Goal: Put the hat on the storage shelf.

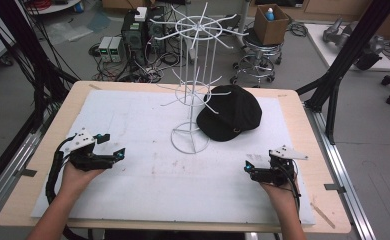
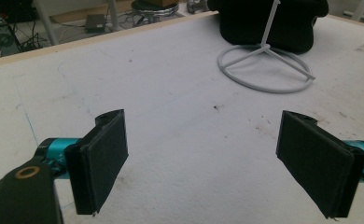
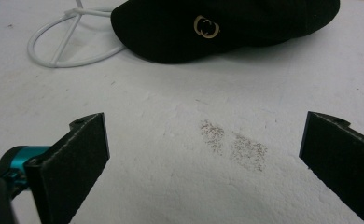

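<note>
A black cap (image 1: pixel 230 112) with a gold emblem (image 3: pixel 206 26) lies on the white mat, right of a white wire rack (image 1: pixel 195 75). The rack's ring base (image 2: pixel 264 70) rests on the mat, and the cap (image 2: pixel 283 23) sits just behind it in the left gripper view. My left gripper (image 1: pixel 110 145) is held at the mat's left side, open and empty, well left of the rack. My right gripper (image 1: pixel 248 167) is open and empty near the front right, a short way in front of the cap (image 3: pixel 217 25). The ring base (image 3: pixel 73 42) shows at the upper left of the right gripper view.
The white mat (image 1: pixel 148 180) covers a wooden table (image 1: pixel 308 130). A brownish stain (image 3: pixel 236 142) marks the mat between the right jaws. Beyond the table stand computer boxes (image 1: pixel 133 35), a stool (image 1: pixel 258 60) with a cardboard box (image 1: pixel 270 22), and black frame posts (image 1: pixel 348 55).
</note>
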`<state>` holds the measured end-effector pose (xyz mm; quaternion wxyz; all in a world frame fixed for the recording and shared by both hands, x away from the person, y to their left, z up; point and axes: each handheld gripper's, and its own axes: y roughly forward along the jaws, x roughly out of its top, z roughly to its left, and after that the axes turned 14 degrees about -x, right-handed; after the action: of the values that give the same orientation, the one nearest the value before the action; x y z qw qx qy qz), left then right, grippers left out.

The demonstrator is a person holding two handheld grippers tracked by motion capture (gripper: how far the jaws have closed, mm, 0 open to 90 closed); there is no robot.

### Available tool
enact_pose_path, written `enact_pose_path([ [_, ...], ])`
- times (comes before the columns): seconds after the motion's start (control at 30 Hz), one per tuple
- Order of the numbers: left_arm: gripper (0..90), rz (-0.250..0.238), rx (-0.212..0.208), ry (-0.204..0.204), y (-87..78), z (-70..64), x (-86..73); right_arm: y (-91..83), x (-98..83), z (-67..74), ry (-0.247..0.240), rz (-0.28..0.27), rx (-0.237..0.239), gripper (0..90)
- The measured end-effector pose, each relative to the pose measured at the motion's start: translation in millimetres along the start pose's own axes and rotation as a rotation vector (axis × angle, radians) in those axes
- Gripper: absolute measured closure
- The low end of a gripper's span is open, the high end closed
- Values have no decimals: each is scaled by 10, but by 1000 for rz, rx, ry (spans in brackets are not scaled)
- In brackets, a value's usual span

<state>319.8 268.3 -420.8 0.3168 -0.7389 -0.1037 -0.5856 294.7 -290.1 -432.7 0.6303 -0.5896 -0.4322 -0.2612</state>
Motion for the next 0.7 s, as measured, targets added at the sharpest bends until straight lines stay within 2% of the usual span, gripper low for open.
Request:
enact_pose_path([
  [0.2, 168, 16, 3, 2, 25, -3, -13, 25, -7, 14, -10, 16, 3, 5],
  [0.4, 169, 3, 0, -4, -5, 14, -10, -11, -6, 18, -18, 9, -3, 5],
  [0.57, 168, 0, -1, -12, -11, 17, -11, 7, 3, -7, 10, 11, -12, 5],
  [0.7, 169, 13, 2, -2, -25, 9, -16, 9, 61, -16, 37, 3, 2, 5],
])
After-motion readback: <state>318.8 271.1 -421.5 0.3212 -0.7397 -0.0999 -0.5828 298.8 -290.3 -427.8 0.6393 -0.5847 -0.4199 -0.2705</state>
